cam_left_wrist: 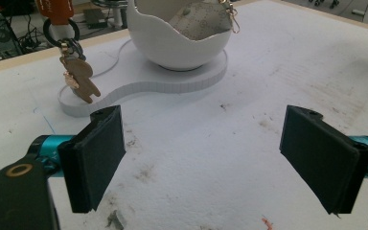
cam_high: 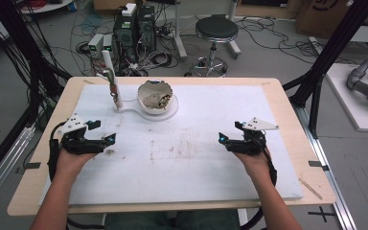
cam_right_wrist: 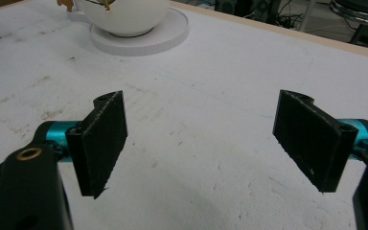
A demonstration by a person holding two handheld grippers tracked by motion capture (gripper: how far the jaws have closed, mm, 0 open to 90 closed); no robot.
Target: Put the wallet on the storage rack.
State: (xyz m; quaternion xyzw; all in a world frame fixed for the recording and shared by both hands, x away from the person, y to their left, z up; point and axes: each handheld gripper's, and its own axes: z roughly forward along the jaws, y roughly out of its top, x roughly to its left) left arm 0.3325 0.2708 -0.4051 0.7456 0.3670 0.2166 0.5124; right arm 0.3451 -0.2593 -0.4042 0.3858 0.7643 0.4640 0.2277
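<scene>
Bowl (cam_high: 157, 97) sits on its stand (cam_high: 165, 115) at the surface's (cam_high: 196, 163) far side, keychain (cam_left_wrist: 79, 79) hanging beside it. Both grippers, left (cam_high: 111, 139) and right (cam_high: 222, 139), rest wide open, empty. A careless reach could tip the bowl.

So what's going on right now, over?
Left gripper and right gripper: fingers open, empty, low over the table. White egg-shaped bowl on its white stand untouched, keyring hanging from the post. Path clear.

bowl (cam_left_wrist: 172, 48): smooth white plastic | board (cam_high: 196, 163): matt, scuffed foam
</scene>
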